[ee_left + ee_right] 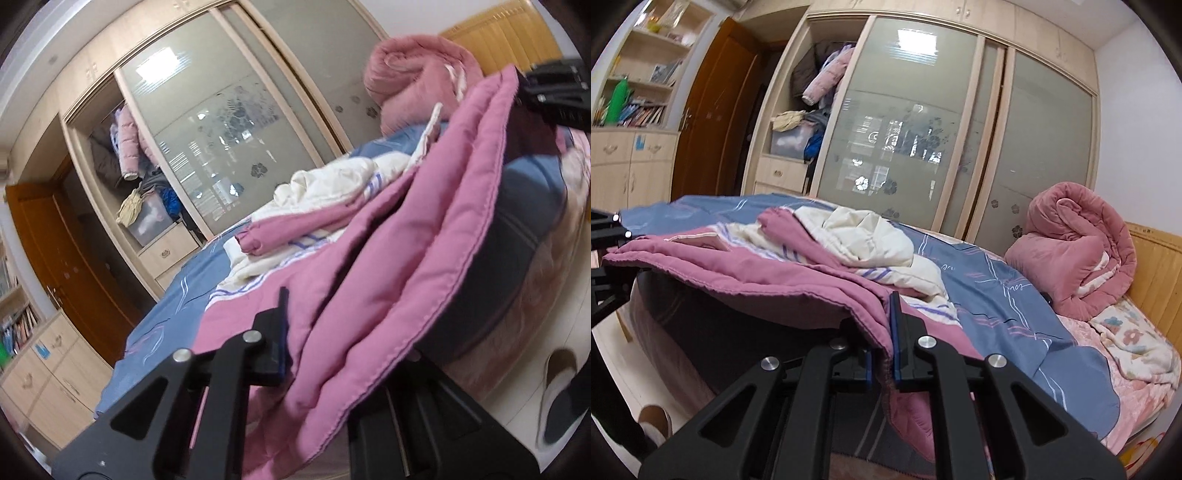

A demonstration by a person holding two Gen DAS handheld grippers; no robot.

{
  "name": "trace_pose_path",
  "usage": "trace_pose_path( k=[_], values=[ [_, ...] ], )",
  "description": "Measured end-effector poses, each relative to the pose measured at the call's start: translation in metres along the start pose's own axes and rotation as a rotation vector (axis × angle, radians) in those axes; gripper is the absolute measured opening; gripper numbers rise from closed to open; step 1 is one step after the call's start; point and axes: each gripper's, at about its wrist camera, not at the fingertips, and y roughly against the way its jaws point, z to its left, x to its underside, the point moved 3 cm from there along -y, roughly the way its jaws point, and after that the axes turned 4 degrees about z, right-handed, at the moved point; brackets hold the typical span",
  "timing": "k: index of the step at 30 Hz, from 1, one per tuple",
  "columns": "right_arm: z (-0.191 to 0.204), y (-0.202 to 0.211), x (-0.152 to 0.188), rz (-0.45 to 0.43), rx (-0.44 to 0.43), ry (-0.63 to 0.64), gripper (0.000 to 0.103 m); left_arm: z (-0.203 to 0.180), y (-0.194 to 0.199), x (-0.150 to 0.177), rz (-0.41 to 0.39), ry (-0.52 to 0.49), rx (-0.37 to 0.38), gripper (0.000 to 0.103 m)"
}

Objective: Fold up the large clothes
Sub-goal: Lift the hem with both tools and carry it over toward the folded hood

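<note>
A large pink quilted cloth (388, 277) with a cream, blue-striped lining lies bunched on the blue bedsheet (177, 295). Its near hem is lifted off the bed's edge and stretched between both grippers. My left gripper (306, 343) is shut on one end of the hem. Only its left finger (275, 332) shows, since the cloth drapes over the other. My right gripper (882, 347) is shut on the other end of the pink cloth (775, 273), with the fabric pinched between its blue pads (895, 332). Each gripper shows in the other's view: the right gripper (554, 92) and the left gripper (609, 229).
A rolled pink blanket (1078, 251) and a flowered blanket (1134, 332) sit at the head of the bed by the wooden headboard (1156, 273). Behind the bed are a sliding-door wardrobe (923, 129), a brown door (713, 122) and bookshelves (639, 85). A slipper (557, 387) lies on the floor.
</note>
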Motion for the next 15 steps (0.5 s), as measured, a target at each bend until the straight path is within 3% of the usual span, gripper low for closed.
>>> trace_pose_path(
  k=[7,15],
  values=[
    [-0.006,-0.011,-0.014,-0.058,0.013,-0.067,0.007,0.006,-0.003,-0.016,-0.059,0.051,-0.048,0.008],
    [-0.014,-0.034,-0.035,-0.095,0.028,-0.127,0.007,0.029,-0.027,-0.053,-0.049,0.044,-0.059,0.008]
  ],
)
